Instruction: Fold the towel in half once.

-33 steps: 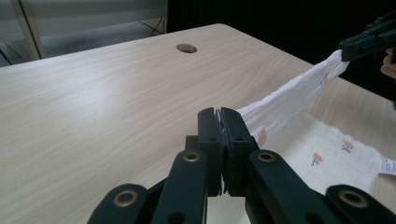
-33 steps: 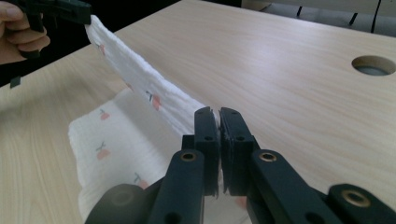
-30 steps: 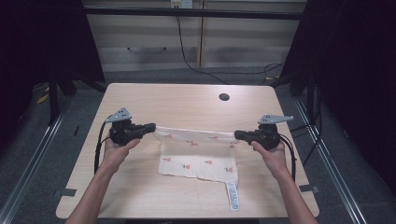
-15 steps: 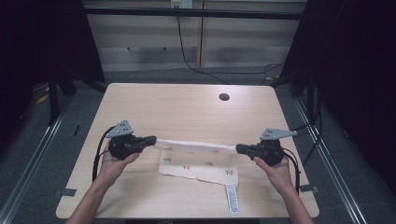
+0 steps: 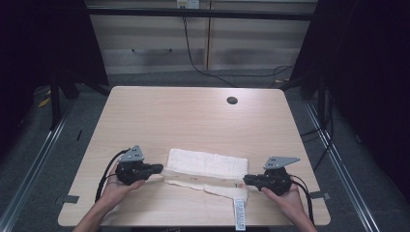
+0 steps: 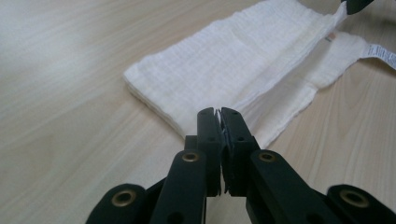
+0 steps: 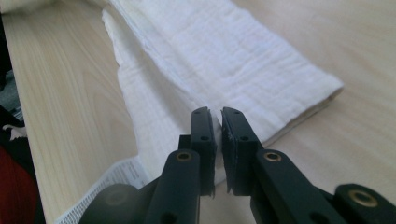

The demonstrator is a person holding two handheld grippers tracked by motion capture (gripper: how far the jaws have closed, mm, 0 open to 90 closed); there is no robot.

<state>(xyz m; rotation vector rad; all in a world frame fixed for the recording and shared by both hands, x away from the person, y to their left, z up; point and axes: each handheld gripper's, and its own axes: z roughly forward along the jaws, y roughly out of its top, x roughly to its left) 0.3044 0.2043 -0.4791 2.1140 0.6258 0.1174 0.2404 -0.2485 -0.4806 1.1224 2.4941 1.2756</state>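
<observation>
A white gauze cloth (image 5: 207,168) lies folded lengthwise near the table's front edge, its folded part a thick band (image 6: 243,60) (image 7: 243,60). A long care label (image 5: 240,213) hangs off its near right corner. My left gripper (image 5: 162,169) is shut on the cloth's left end, a thin edge of fabric pinched between its jaws (image 6: 220,113). My right gripper (image 5: 245,180) is shut on the right end, with cloth caught between the pads (image 7: 217,116). Both grippers rest low at the table, held by hands.
The light wooden table (image 5: 193,121) has a round cable hole (image 5: 232,100) at the back right. Cables trail from both grippers toward the front edge. A cabinet stands behind the table and dark floor surrounds it.
Both grippers have come toward the front edge and down, carrying the cloth's top edge over. The cloth went from stretched above the table to folded flat on it.
</observation>
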